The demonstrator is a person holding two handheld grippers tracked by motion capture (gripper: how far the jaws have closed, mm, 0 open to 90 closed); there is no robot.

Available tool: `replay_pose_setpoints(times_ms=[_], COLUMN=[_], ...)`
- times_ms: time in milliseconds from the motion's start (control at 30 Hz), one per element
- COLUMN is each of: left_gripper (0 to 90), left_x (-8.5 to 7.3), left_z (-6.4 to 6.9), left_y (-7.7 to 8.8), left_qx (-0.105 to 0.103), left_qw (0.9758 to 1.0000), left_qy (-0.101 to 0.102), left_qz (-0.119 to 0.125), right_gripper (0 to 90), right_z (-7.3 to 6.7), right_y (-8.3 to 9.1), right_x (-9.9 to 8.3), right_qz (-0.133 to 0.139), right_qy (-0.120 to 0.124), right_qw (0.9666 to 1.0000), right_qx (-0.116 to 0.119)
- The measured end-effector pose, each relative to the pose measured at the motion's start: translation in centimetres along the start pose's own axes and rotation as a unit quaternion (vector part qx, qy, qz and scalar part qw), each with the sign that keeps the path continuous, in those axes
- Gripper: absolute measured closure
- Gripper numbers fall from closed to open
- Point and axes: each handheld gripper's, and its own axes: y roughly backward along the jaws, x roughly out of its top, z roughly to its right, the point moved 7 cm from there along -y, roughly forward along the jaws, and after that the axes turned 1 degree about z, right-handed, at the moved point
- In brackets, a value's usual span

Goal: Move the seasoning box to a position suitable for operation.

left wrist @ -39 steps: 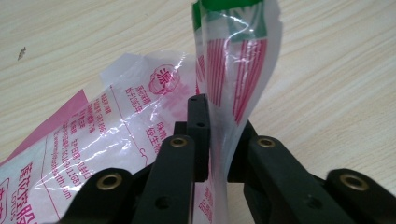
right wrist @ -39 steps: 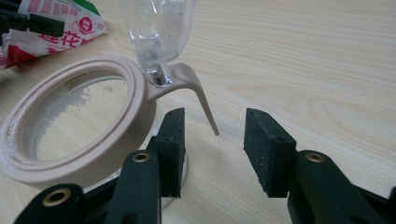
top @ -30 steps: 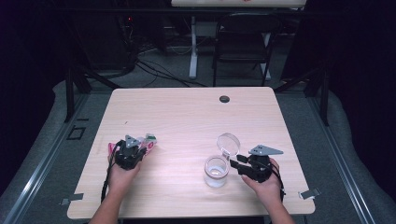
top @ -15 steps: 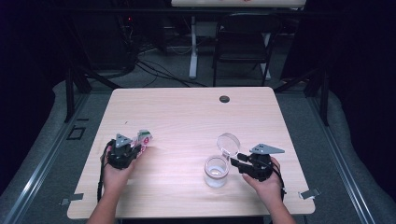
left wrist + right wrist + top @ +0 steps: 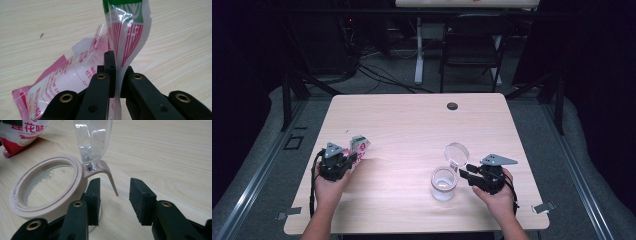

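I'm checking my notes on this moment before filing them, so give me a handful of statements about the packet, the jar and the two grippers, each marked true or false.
1. The left gripper is clamped on the plastic packet. True.
2. The jar has its clear lid flipped open. True.
3. The right gripper is squeezing the jar's lid tab. False: the jaws stand open, the tab between them, and they have just been closing.
4. The jar lies tipped on its side. False: it stands upright on the table.
5. The packet is inside the jar. False: it is at the left gripper, far from the jar.
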Motion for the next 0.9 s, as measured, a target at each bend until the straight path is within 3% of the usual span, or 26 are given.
replay_pose_setpoints(times_ms=[400,600,900], left_gripper=[90.0,90.0,90.0], left_x=[1.0,1.5,2.4], left_z=[-0.7,-1.5,-2.6], left_y=[1.2,2.2,3.8], left_qx=[0.010,0.014,0.033], left_qw=[0.9998,0.9993,0.9981], left_qy=[-0.001,0.010,0.006], left_qz=[0.019,0.033,0.052], right_gripper=[60.8,59.4,59.0], right_z=[-0.1,-0.1,-0.1], right_y=[0.3,0.4,0.7], right_x=[0.2,0.4,0.5], right_qz=[0.011,0.018,0.021], right_qy=[0.006,0.004,0.004], right_qw=[0.9999,0.9998,0.9998], right_qx=[-0.001,-0.001,-0.006])
